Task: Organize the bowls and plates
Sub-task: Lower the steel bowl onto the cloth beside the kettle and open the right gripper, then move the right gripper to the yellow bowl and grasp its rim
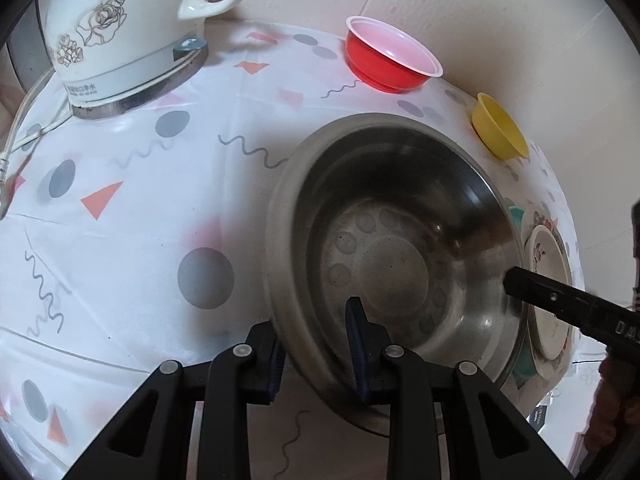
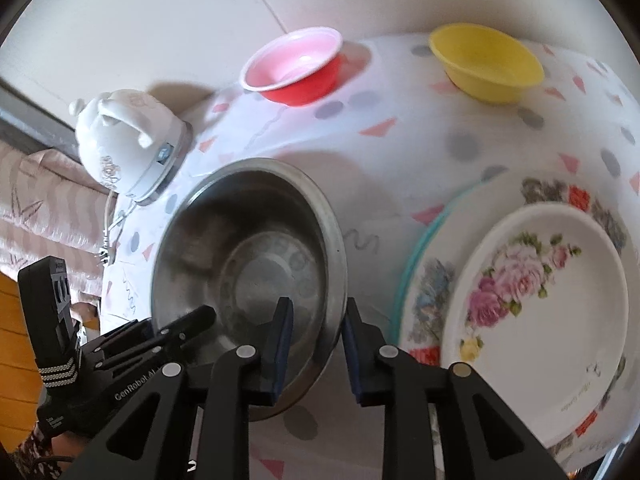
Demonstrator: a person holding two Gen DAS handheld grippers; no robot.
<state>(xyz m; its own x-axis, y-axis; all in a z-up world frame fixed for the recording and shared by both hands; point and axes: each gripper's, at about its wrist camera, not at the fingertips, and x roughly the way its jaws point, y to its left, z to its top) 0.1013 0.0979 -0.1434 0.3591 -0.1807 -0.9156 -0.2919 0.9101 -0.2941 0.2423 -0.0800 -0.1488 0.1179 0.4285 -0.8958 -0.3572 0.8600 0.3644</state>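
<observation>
Left wrist view: left gripper (image 1: 318, 344) straddles the near rim of the steel bowl (image 1: 396, 248), one finger outside the wall, one inside; jaws narrow, pads look pressed on the rim, so gripping the bowl. The bowl is tilted, its inside facing the camera, over the table (image 1: 132, 216) with the patterned cloth. The right gripper's finger (image 1: 560, 300) reaches the bowl's rim on the right. Red bowl (image 1: 392, 56) and yellow bowl (image 1: 500, 128) sit at the table's far edge by the wall; white kettle (image 1: 120, 28) at the far left corner. Stacked plates just beyond the steel bowl, at the right edge.

Right wrist view: right gripper (image 2: 316, 344) straddles the steel bowl's rim, one finger inside, one outside; a gap shows between the outer pad and the rim, so narrowly open, no firm grip. Left gripper's fingers (image 2: 188, 320) hold the opposite rim. Floral plate (image 2: 536, 292) lies on a larger plate (image 2: 424, 304) at the right, just beside the steel bowl.
</observation>
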